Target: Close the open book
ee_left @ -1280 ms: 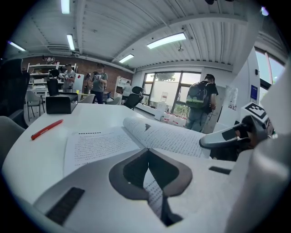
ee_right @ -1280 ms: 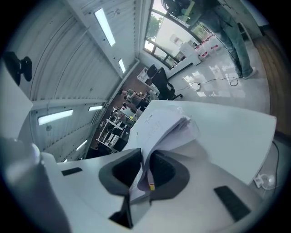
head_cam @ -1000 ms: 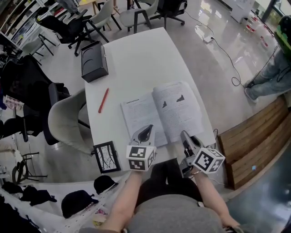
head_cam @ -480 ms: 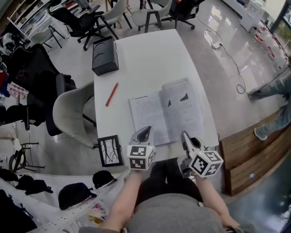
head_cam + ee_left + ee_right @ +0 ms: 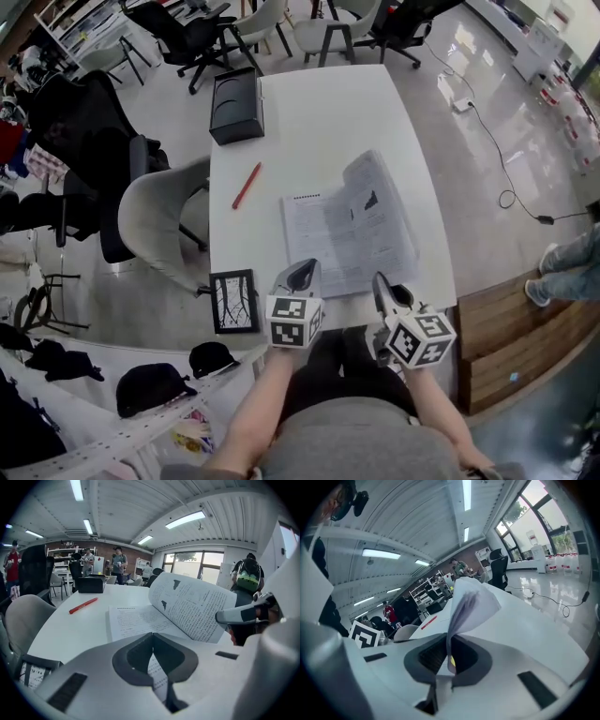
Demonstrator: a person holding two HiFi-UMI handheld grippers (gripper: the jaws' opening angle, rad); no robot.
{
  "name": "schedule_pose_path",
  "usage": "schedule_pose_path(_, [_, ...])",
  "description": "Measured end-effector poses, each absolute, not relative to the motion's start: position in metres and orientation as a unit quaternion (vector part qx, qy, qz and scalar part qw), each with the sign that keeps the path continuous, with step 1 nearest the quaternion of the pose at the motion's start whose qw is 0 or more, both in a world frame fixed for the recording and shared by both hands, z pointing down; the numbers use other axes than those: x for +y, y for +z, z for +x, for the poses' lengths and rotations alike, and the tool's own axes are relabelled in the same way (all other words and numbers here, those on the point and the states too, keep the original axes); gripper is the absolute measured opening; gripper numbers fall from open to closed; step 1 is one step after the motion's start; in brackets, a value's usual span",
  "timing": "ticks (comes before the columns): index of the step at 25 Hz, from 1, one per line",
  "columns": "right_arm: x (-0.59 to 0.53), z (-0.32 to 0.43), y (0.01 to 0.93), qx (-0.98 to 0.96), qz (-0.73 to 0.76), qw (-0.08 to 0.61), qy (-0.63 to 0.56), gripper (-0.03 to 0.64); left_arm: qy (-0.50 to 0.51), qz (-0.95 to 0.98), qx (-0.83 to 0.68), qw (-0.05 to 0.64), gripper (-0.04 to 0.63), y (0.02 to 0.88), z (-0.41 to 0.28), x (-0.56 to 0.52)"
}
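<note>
The open book [image 5: 323,234] lies on the white table [image 5: 309,112] near its front edge. Its left page [image 5: 136,618] lies flat, while the right-hand pages [image 5: 375,202] stand lifted and curl toward the spine. My right gripper [image 5: 382,281] is at the book's lower right corner, its jaws closing on those pages [image 5: 466,606], which run between them. To its left, at the book's lower left edge, my left gripper [image 5: 300,272] is shut with nothing between its jaws; printed page shows below its tips [image 5: 151,644].
A red pen [image 5: 247,185] lies left of the book. A black box [image 5: 235,104] stands at the table's far left corner. A framed picture [image 5: 234,301] sits at the near left corner. A grey chair [image 5: 159,225] stands left of the table.
The book's right-hand pages, flat a second ago, have risen and curled toward the spine in the right gripper. Both grippers stay near the table's front edge.
</note>
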State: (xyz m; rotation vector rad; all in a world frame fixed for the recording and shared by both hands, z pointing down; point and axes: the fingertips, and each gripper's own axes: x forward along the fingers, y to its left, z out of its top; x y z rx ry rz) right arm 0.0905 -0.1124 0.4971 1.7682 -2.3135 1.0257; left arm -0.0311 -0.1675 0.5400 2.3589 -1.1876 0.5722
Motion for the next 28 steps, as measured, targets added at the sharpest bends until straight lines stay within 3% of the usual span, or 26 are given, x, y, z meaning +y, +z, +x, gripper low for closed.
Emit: schedule_pose_path(28, [-0.118, 0.031, 0.524, -0.789, 0.521, 0.161, 0.281, 0.025, 0.198, 0.819, -0.473, 0.258, 0.006, 0.554, -0.079, -0.15])
